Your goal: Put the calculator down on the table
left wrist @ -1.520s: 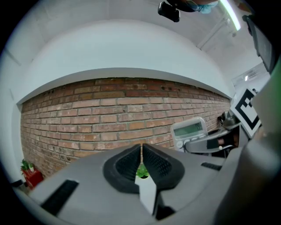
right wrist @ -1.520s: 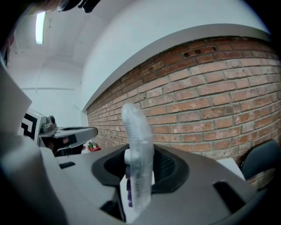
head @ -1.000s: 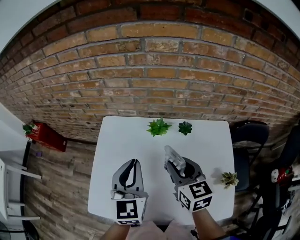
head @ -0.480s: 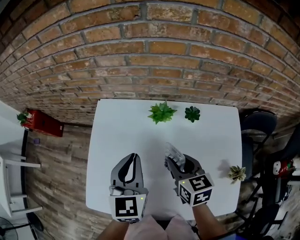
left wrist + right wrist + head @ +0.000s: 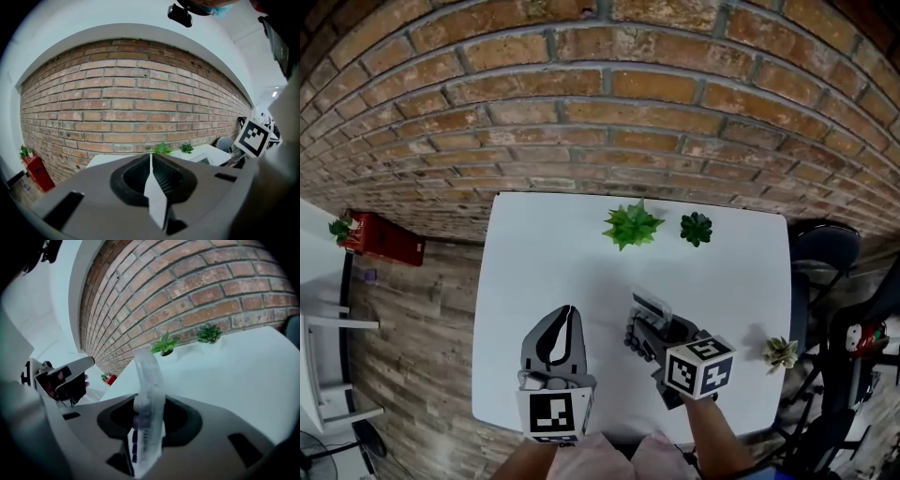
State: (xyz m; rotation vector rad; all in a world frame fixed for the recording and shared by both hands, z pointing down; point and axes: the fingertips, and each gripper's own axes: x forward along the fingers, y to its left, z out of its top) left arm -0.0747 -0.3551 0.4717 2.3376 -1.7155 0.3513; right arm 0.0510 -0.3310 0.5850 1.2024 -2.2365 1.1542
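Note:
The calculator, pale with dark keys, is clamped edge-on between the jaws of my right gripper, low over the white table right of its middle. In the right gripper view the calculator stands as a thin upright slab, and the right gripper is shut on its lower part. My left gripper hovers over the table's front left. Its fingers meet in the left gripper view, so the left gripper is shut with nothing held.
Two small green potted plants stand at the table's far edge by the brick wall. A pale succulent sits at the right edge. A dark chair stands right of the table, a red object on the floor to the left.
My right gripper has sunk towards the table and rolled, so the calculator tilts lower. The left gripper has dropped a little and stays shut.

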